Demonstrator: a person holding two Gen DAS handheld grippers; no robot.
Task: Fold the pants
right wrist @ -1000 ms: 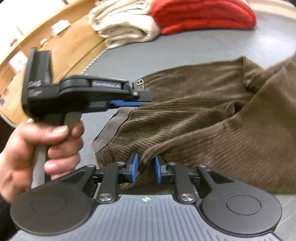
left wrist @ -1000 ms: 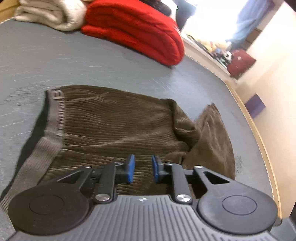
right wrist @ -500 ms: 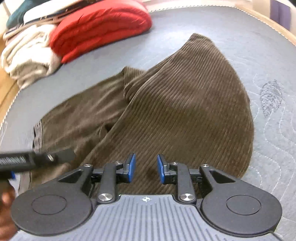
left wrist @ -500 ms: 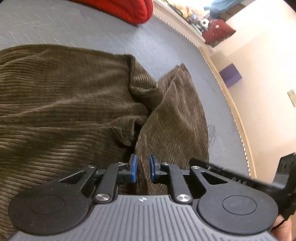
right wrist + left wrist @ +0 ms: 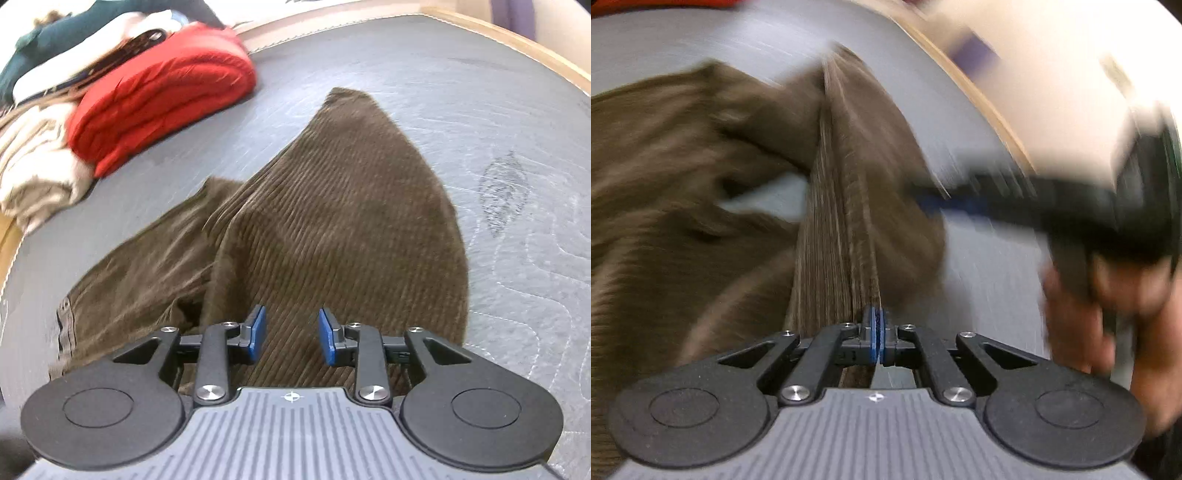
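While red blanket [image 5: 159, 99] lies beyond the pants [image 5: 332, 229], left gripper [image 5: 877, 332] has clamped their fold; right gripper [image 5: 291, 334], earlier narrower, is opening above them, empty.

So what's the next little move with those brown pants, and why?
Probably close the right hand-held gripper on the brown pants. Its jaws are opening just over the corduroy with nothing pinched, while the left hand-held gripper is already shut on a taut ridge of the cloth. Both grips seem needed to carry the fold.
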